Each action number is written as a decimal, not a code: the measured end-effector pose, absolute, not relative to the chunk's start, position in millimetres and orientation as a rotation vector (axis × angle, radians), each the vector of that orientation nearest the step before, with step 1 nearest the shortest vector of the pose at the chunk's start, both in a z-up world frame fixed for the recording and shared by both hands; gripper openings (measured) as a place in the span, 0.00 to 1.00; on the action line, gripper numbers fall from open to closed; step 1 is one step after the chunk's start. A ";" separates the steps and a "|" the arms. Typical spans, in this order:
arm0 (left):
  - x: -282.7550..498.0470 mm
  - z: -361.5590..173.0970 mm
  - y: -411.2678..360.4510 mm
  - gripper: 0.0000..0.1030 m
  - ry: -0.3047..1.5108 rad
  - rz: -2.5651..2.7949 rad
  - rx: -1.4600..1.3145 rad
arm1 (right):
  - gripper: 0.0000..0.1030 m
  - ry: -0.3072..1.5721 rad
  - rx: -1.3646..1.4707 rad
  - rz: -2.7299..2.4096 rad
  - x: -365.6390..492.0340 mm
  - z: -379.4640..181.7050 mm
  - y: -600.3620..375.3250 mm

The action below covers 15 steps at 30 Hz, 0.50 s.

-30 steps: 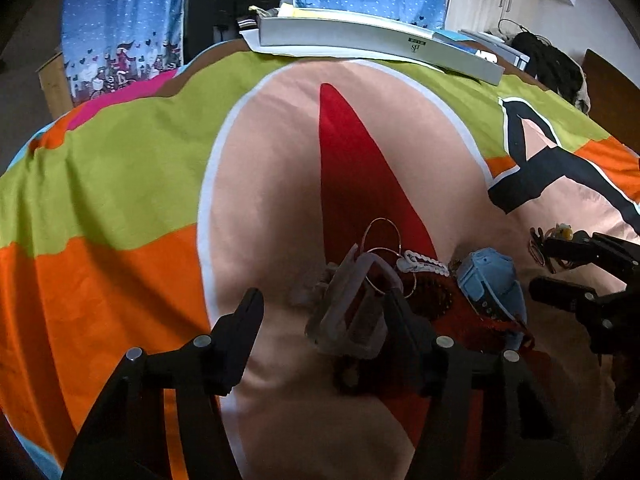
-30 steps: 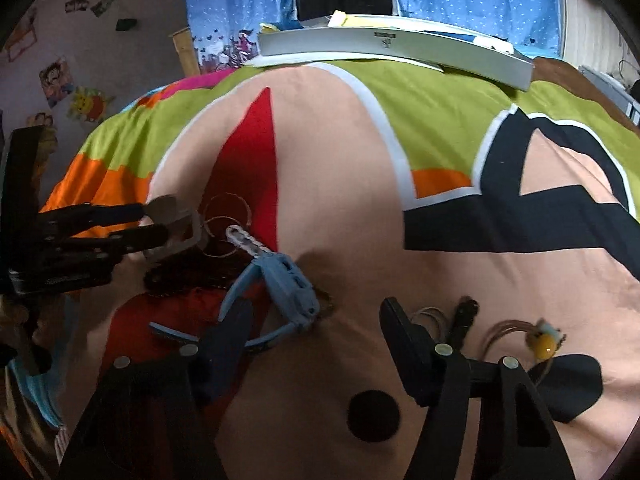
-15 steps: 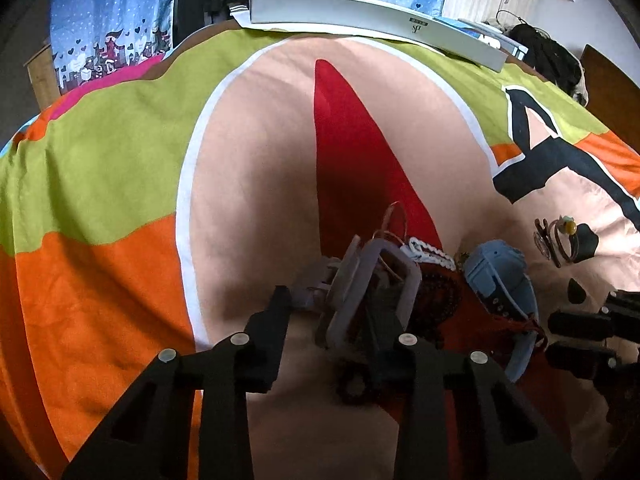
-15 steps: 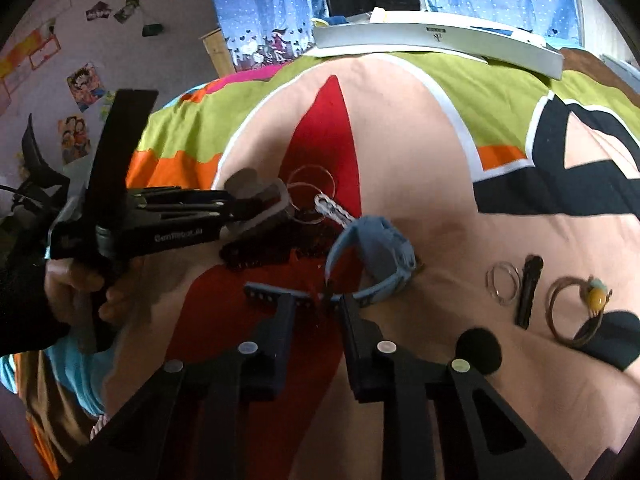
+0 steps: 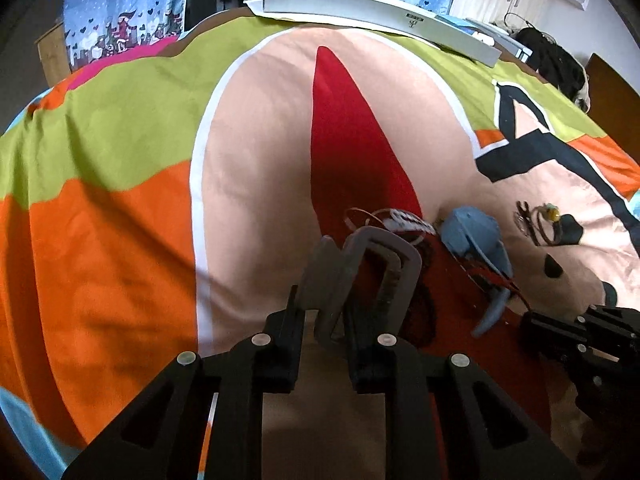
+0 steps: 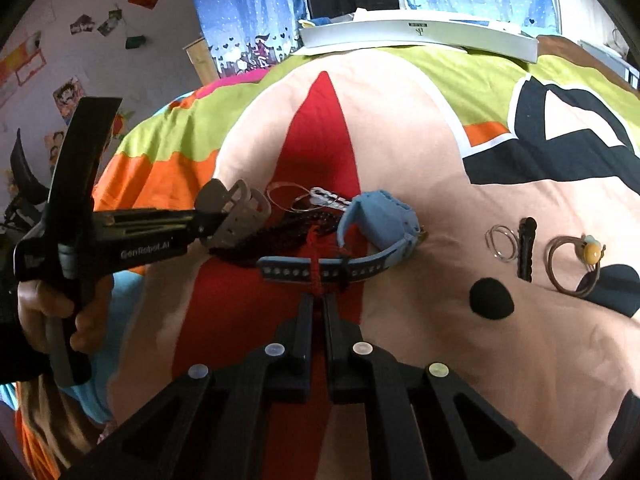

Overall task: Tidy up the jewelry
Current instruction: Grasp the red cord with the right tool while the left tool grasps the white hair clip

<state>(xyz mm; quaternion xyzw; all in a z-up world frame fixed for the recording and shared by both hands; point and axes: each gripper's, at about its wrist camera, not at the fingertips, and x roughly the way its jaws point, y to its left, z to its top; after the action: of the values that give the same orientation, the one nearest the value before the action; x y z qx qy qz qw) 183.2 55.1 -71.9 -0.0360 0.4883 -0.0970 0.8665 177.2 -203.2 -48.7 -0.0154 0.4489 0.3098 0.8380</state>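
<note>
left hand-held gripper (image 5: 324,320) is clamped on the grey watch strap (image 5: 360,276), lifted just above the bed cover (image 5: 120,240). right hand-held gripper (image 6: 317,308) is nearly closed, pinching the red cord (image 6: 316,264) where it crosses the blue watch (image 6: 376,224) strap. the tangle's the danger: the cord loops through the dark bead bracelet (image 6: 272,236) and the thin wire hoops (image 6: 288,198) lie close by, so a pull from either side could drag the whole pile, or snap the cord.

Open bedspread (image 5: 120,208) lies bare left of the jewelry pile (image 6: 320,216) (watches, beads tangled); hair ties (image 6: 568,264) crowd the right
</note>
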 end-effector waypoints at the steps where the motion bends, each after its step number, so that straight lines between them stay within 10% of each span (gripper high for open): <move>1: 177.8 -69.2 56.6 0.15 1.019 -0.205 -0.083 | 0.05 0.949 -0.031 0.657 175.0 -48.2 -202.9; 15: 126.3 -44.8 62.4 0.11 0.988 -0.222 -0.160 | 0.05 0.917 0.009 0.708 136.7 -32.5 -195.9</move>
<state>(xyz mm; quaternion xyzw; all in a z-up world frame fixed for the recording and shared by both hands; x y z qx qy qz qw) 126.3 62.4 -44.8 -0.0765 0.4728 -0.1063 0.8714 136.7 -195.9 -32.5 0.0041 0.4334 0.3344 0.8369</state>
